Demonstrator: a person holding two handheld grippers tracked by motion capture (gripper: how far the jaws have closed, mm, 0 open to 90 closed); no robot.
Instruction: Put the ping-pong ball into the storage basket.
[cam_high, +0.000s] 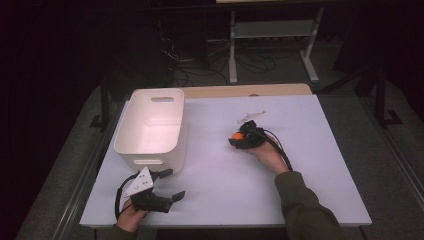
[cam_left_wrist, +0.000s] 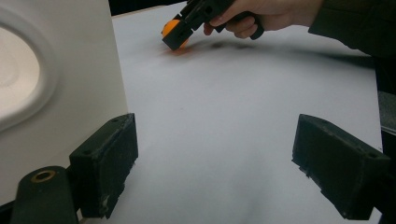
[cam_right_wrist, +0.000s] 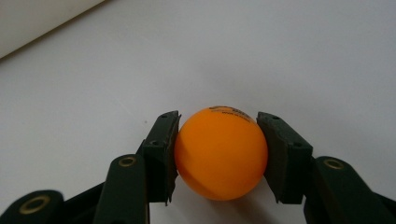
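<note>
Orange ball (cam_right_wrist: 220, 153) (printed mark on top) sitting low over desk (cam_high: 225, 175), right of bin (cam_high: 150, 130) | right gripper (cam_right_wrist: 219, 156) fingers clamping it | left gripper (cam_left_wrist: 215, 163) fingers standing apart, holding nothing.

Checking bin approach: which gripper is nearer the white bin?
Left. The left gripper sits just in front of the white bin, jaws open, close by its near wall. The right gripper is off to the bin's right, shut on the orange ball.

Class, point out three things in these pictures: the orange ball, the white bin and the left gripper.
orange ball (cam_right_wrist: 220, 154), right gripper view, middle of its front.
white bin (cam_high: 131, 126), high view, left rim.
left gripper (cam_high: 169, 184), high view, between its fingertips.
</note>
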